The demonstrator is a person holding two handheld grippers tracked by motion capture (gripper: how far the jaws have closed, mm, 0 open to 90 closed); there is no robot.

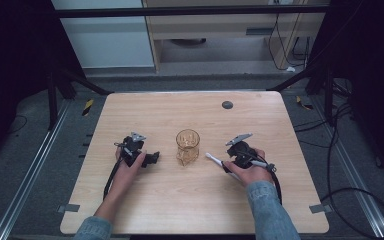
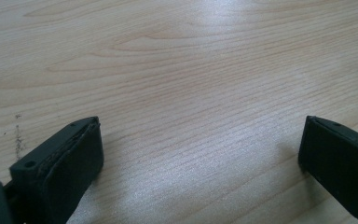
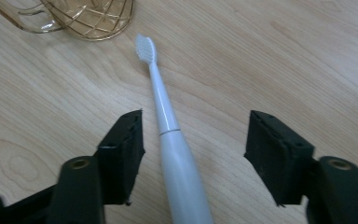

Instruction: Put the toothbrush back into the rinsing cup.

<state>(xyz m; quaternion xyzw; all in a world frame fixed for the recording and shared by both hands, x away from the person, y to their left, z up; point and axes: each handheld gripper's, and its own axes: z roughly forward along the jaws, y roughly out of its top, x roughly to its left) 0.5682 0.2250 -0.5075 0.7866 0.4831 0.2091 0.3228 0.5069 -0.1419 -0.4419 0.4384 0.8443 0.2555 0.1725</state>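
Pale wooden table (image 1: 145,200), small dark round disc (image 1: 227,104) near its far edge

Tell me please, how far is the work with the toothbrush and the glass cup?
Nothing is finished: the white toothbrush lies flat on the table, beside the glass cup. The right gripper straddles its handle, pads not touching. Gripping and lifting remain. The left gripper rests open.

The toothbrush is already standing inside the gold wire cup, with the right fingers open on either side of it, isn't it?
Not quite. The toothbrush lies flat on the table, its bristle head just short of the gold wire cup, not inside it. The right gripper view shows this. The right fingers do stand open on either side of its handle, not pressing on it.
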